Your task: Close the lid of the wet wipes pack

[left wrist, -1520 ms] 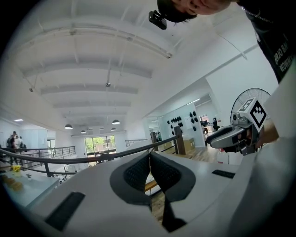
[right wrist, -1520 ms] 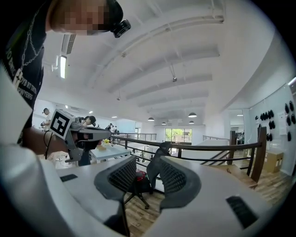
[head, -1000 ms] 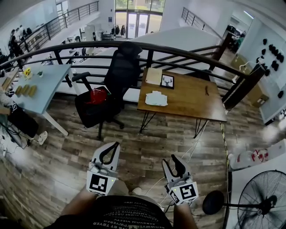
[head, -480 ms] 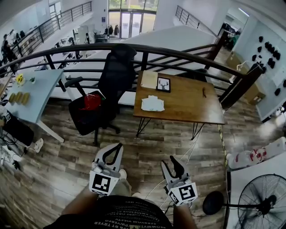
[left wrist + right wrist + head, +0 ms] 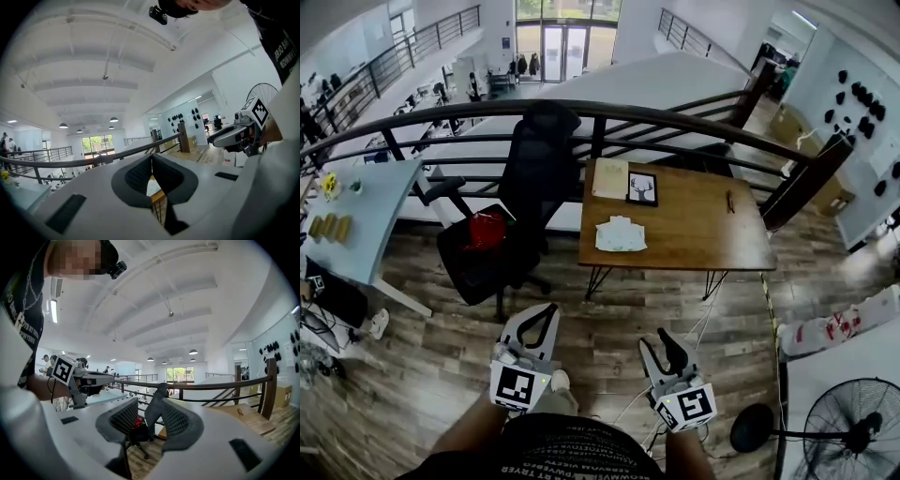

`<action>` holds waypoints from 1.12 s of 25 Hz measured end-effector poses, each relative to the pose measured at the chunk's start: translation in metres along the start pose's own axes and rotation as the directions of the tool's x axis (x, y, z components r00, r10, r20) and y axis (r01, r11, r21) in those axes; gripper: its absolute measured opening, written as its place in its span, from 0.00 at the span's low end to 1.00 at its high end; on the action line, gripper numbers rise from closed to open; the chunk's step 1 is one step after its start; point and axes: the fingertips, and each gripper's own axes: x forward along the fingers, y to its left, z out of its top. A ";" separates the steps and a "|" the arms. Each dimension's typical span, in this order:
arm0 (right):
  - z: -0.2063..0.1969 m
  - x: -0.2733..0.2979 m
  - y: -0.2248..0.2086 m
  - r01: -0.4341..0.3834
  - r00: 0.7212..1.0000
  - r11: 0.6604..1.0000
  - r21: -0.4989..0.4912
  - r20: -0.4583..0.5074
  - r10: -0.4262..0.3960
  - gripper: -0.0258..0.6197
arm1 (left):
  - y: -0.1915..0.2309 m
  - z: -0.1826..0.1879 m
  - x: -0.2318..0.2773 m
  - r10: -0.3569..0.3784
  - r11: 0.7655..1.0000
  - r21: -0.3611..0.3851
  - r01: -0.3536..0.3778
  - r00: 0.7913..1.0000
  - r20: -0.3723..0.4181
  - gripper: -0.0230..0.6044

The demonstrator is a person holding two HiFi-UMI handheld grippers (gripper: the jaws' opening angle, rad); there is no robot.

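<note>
The wet wipes pack (image 5: 620, 234) is a white packet lying on the wooden table's (image 5: 694, 234) left half, far ahead of both grippers. Its lid is too small to make out. My left gripper (image 5: 547, 309) hovers over the floor short of the table, its tips touching and nothing in it. In the left gripper view the left gripper (image 5: 151, 158) shows the pack (image 5: 152, 186) through the gap below its tips. My right gripper (image 5: 664, 345) is held level beside it with its jaws apart and empty. In the right gripper view the right gripper (image 5: 147, 404) frames a black chair.
A sheet of paper (image 5: 610, 178), a framed picture (image 5: 641, 188) and a pen (image 5: 730, 202) also lie on the table. A black office chair (image 5: 516, 197) with a red thing on its seat stands left of it. A railing (image 5: 675, 120) runs behind; a fan (image 5: 853, 436) stands at bottom right.
Both grippers have been carried forward towards the table, which now sits nearer and lower in the head view. Neither gripper's jaws have changed.
</note>
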 end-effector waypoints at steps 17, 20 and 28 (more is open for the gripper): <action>0.014 0.079 -0.023 0.055 0.998 0.998 -0.006 -0.028 -0.055 0.27 | 0.062 -0.015 0.064 -0.078 0.997 0.002 0.078 0.997 -0.008 0.08; 0.020 0.090 -0.018 0.054 0.998 0.998 -0.009 -0.023 -0.054 0.26 | 0.078 -0.017 0.067 -0.083 0.996 0.008 0.083 0.997 -0.002 0.08; 0.021 0.092 -0.016 0.084 0.995 0.996 -0.002 -0.045 -0.084 0.26 | 0.094 -0.031 0.071 -0.111 0.993 -0.030 0.110 0.994 -0.012 0.08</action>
